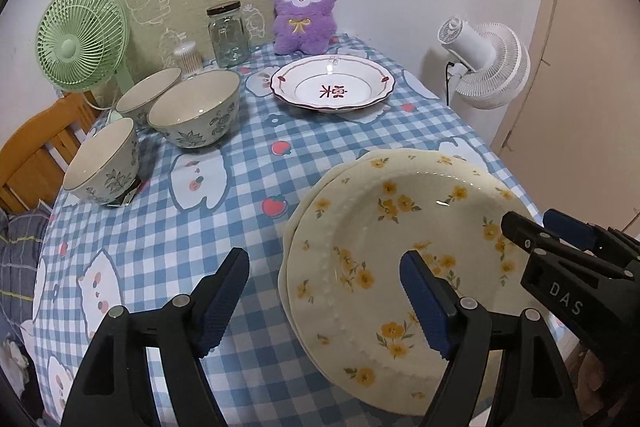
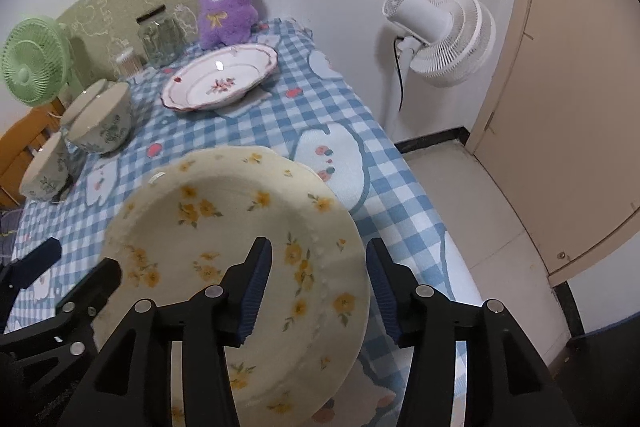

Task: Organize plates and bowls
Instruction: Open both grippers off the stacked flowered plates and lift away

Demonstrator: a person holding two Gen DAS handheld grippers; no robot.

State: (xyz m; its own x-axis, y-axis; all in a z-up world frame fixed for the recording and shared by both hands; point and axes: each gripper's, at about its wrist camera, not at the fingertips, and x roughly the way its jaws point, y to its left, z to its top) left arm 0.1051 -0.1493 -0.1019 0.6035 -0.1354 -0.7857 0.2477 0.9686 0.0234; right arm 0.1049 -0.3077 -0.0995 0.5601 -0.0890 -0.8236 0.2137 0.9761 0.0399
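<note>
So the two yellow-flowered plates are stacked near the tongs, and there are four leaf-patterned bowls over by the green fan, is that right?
Not quite. The left wrist view shows three leaf-patterned bowls by the green fan, not four. The rest holds: the two yellow-flowered plates lie stacked near the tongs.

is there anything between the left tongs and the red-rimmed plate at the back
Nothing visible. From the left tongs, open tablecloth runs to the red-rimmed plate. The yellow-flower plates lie to the right of that line, the three bowls to the left.
</note>
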